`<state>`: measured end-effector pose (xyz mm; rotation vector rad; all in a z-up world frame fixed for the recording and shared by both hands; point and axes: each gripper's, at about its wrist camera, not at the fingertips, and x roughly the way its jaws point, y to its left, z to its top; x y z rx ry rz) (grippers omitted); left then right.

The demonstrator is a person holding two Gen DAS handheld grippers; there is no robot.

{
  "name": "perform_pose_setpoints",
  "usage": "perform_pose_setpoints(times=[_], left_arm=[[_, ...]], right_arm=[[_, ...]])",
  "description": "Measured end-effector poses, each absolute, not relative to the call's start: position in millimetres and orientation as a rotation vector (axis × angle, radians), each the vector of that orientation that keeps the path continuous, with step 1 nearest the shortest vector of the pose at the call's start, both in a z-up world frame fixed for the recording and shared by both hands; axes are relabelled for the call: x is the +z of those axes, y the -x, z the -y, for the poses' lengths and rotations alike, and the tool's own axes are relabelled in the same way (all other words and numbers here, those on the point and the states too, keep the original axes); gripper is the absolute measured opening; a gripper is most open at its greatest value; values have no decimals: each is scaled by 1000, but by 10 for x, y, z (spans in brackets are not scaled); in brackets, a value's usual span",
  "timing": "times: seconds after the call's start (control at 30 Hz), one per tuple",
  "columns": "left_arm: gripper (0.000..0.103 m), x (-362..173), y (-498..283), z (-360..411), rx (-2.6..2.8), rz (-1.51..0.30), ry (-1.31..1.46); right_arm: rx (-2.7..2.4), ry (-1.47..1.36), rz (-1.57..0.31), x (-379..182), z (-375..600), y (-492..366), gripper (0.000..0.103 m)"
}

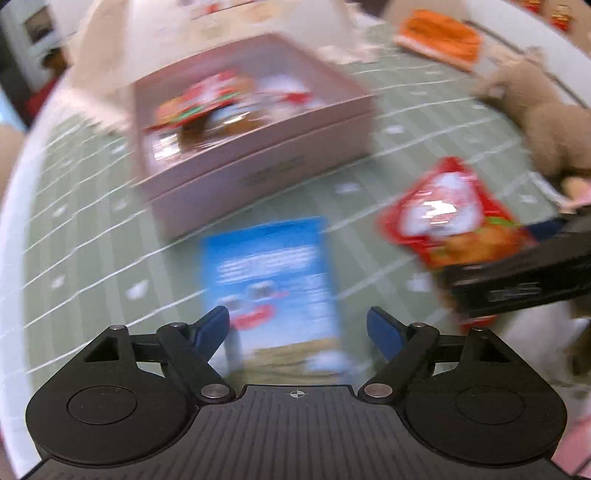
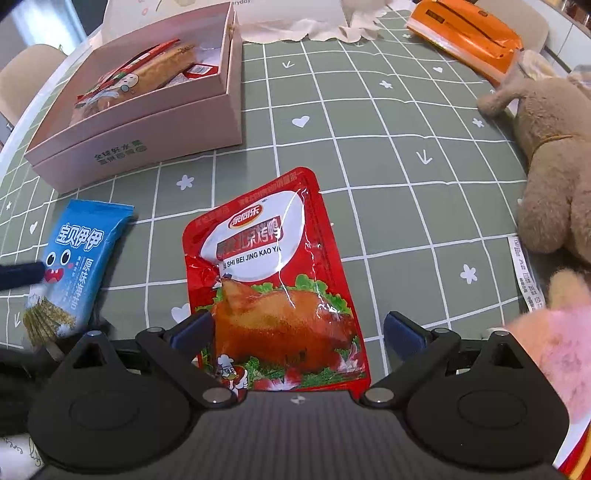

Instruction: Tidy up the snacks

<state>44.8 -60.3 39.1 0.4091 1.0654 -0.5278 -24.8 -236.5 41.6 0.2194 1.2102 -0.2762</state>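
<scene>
Although the left wrist view is blurred, the left gripper (image 1: 298,328) is readable: its 2 blue-tipped fingers stand apart with nothing between them, above the near end of the blue snack packet (image 1: 269,280), which lies flat on the green checked tablecloth (image 1: 85,229). Beyond the packet sits the pink box (image 1: 258,162), open at the top; it holds several snack packs in red, white and brown, too smeared to tell apart. At right lies the red pouch (image 1: 447,218), with the black body of the other tool over its near end. A brown plush toy (image 1: 543,122) lies at far right and an orange bag (image 1: 439,35) at the far edge.

Seen from the right wrist, the right gripper (image 2: 298,328) is spread wide, 1 finger on each side of the lower half of the red pouch (image 2: 273,280); contact cannot be told. The pouch lies flat on the tablecloth (image 2: 388,184). The blue snack packet (image 2: 74,269) lies to the left, apart from the pouch. The pink box (image 2: 147,144) stands behind it, holding a long tan-and-red pack leaning lengthwise and a red-and-white pack beside it. The plush toy (image 2: 554,166) and orange bag (image 2: 469,40) lie at right.
</scene>
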Motion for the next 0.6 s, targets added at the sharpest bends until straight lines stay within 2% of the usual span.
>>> perform_pose_setpoints(times=[0.13, 0.23, 0.43, 0.5, 0.6], left_arm=[[94, 240, -607, 452, -457, -1114, -383], [96, 222, -707, 367, -446, -1130, -331], [96, 221, -835, 373, -462, -1143, -333], [90, 247, -839, 378, -488, -1142, -339], [88, 272, -783, 344, -568, -1153, -303]], right_arm=[[-277, -219, -1204, 415, 2361, 254, 100], [-270, -209, -1204, 421, 2359, 254, 100], [-228, -142, -1177, 453, 2303, 177, 99], [-201, -116, -1155, 475, 2250, 125, 97], [-167, -86, -1123, 483, 2197, 46, 97]])
